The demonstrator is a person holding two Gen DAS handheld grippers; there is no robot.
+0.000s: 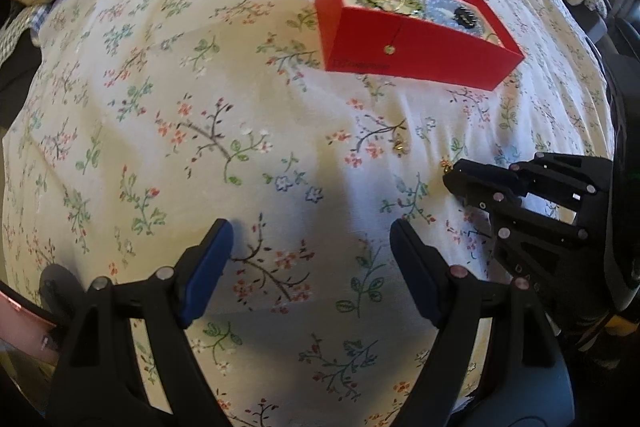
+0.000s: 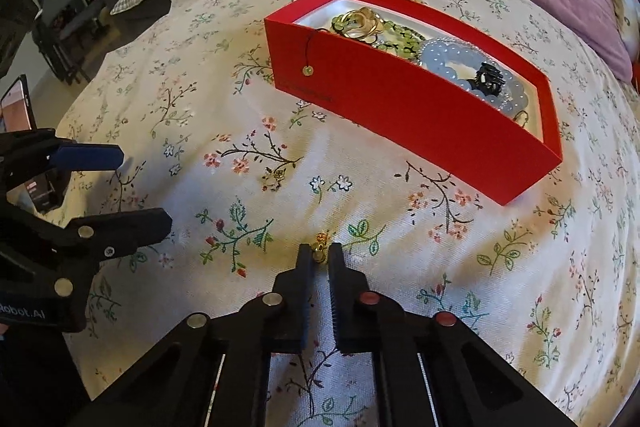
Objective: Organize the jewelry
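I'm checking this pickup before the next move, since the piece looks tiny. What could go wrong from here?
The right gripper has its jaws nearly shut around a tiny gold earring at their very tips, so it may slip out on lifting.
The soft floral bedspread could get pinched along with it.
A second gold piece blends into the print and might be overlooked.

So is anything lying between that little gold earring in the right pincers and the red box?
Nothing visible does. From the gold earring at the right gripper to the red box there is only bare floral bedsheet; a second earring lies off left.
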